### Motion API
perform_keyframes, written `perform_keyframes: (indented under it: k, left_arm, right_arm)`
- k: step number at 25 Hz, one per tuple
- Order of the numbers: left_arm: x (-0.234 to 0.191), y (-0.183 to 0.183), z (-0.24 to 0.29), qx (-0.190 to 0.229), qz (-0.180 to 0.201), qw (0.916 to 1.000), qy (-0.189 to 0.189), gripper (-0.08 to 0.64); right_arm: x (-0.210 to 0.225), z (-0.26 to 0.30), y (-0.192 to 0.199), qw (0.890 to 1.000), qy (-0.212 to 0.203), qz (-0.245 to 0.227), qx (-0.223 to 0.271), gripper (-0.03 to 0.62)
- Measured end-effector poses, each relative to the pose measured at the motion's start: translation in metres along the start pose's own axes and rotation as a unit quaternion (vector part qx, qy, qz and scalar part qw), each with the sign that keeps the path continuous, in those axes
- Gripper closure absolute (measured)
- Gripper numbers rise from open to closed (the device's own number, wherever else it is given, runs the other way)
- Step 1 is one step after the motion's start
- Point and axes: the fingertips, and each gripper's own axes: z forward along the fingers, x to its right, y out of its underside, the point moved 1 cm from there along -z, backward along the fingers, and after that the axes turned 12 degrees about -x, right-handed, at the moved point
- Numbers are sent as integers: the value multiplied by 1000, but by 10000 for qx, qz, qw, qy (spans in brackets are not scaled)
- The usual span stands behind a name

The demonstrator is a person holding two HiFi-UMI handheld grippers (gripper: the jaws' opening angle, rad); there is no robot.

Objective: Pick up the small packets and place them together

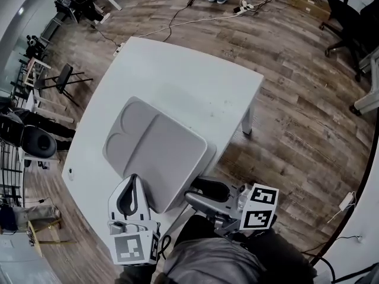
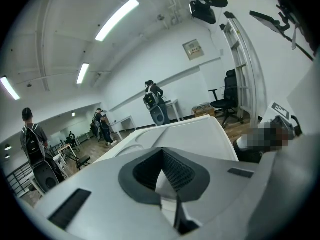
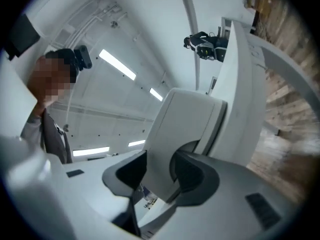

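Jaws of my left hand-held gripper (image 1: 135, 179), lower left, are closed, their tips at the near edge of the grey compartment tray (image 1: 160, 147) on the white counter (image 1: 177, 70). Lower right, my right hand-held gripper (image 1: 188, 194) stands parted, with the tray's edge between its jaws. I see no small packets.

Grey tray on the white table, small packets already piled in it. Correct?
Not quite. The grey tray does sit on the white table, but it is empty: the head view shows no packets in it or elsewhere on the table.
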Motion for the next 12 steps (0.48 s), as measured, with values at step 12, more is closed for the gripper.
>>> perform_keyframes:
  k: [12]
  left_arm:
    - [4, 8, 6, -128, -177, 9997, 108, 560]
  right_arm:
    - [5, -5, 2, 9996, 276, -38, -7, 525]
